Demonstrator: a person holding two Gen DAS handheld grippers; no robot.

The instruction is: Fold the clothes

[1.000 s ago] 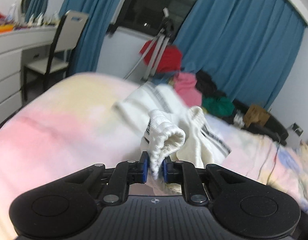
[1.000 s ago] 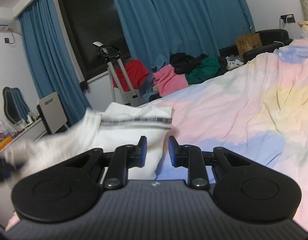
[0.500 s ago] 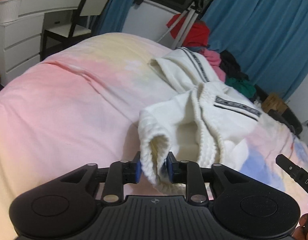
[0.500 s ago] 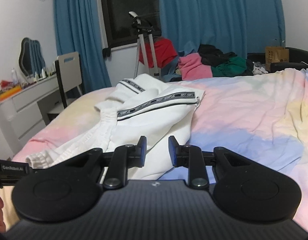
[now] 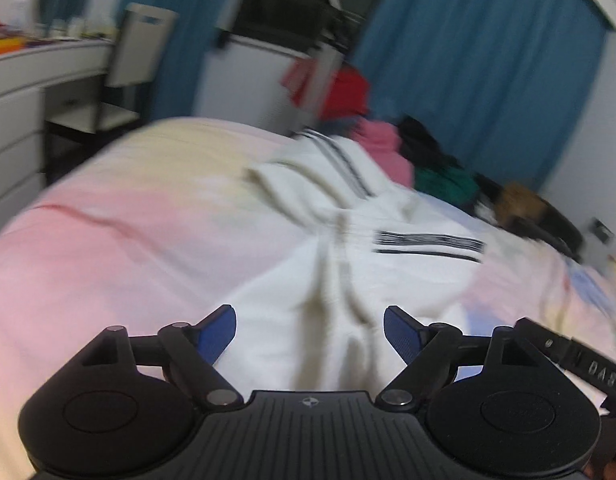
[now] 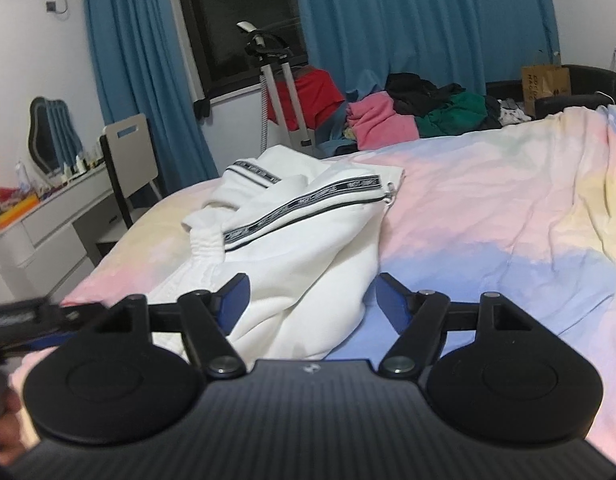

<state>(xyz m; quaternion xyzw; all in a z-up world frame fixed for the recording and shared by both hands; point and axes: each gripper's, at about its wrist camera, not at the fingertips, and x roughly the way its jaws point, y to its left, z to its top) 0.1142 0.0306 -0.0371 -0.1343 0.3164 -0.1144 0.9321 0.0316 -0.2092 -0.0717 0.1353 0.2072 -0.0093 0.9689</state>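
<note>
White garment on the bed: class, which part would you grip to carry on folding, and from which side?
Probably grip the white garment by its ribbed cuff, coming from the near edge of the bed: it's a thick, bunched edge nearest the open left gripper.

This is a bedroom in a home. A bed [image 6: 488,208] with a pastel pink, blue and yellow cover fills most of both views. Blue curtains [image 6: 408,20] hang on either side of a dark window [image 6: 236,16]. Against the left wall stands a white dressing table [image 6: 48,216] with drawers, a wavy-edged mirror [image 6: 52,136] and small bottles, with a chair [image 6: 128,160] pulled up to it. Loose clothes [image 6: 420,110] lie heaped beyond the bed, beside a garment steamer [image 6: 276,80].
</note>
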